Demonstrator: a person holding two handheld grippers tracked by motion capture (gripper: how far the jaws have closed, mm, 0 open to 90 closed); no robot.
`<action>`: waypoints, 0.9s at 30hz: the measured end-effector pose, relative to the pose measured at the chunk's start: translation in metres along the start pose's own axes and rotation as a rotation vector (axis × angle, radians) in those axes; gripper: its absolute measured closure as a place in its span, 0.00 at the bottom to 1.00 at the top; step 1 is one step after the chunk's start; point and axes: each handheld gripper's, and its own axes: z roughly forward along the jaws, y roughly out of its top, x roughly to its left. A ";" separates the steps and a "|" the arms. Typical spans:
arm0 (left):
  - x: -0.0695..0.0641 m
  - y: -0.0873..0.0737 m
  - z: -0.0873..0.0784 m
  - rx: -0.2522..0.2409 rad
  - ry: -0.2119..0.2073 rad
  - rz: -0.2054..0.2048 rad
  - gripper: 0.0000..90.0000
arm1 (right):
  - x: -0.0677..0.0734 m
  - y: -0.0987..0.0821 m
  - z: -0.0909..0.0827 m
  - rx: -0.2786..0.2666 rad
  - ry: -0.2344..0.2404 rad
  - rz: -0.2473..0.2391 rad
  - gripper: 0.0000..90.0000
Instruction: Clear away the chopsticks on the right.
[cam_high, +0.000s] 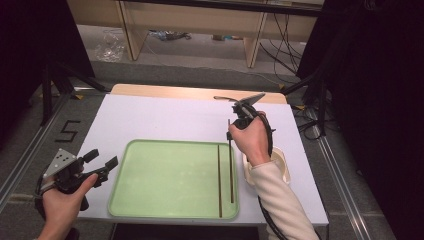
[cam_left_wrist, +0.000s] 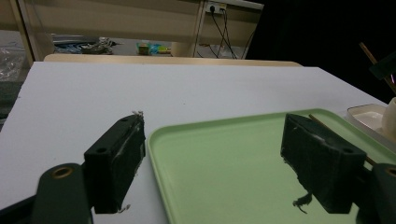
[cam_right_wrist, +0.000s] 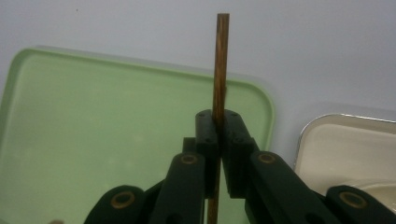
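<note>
Right tongs (cam_right_wrist: 219, 140) clamped on chopstick (cam_right_wrist: 220, 65), right of centre, for laying on tray (cam_high: 150, 170); left tongs (cam_high: 102, 162) wide, idle lower left.

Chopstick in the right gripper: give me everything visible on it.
The held chopstick is a thin, straight, dark brown stick, wood by its grain, with a blunt squared tip. The right gripper is shut on it, pads pressing both sides near one end. In the high view it runs from the gripper down over the right part of the green tray, beside a second chopstick lying in the tray. Whether its far end touches the tray cannot be told.
</note>
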 end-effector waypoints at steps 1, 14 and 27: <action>0.000 0.000 0.000 -0.001 0.000 0.000 0.24 | -0.002 0.000 0.001 -0.004 0.003 -0.028 0.97; 0.000 0.000 0.001 0.003 -0.003 0.001 0.24 | -0.005 0.001 0.011 0.009 -0.010 -0.021 0.97; 0.000 0.000 0.001 0.004 -0.002 0.000 0.24 | -0.007 0.002 0.017 0.036 -0.028 -0.043 0.97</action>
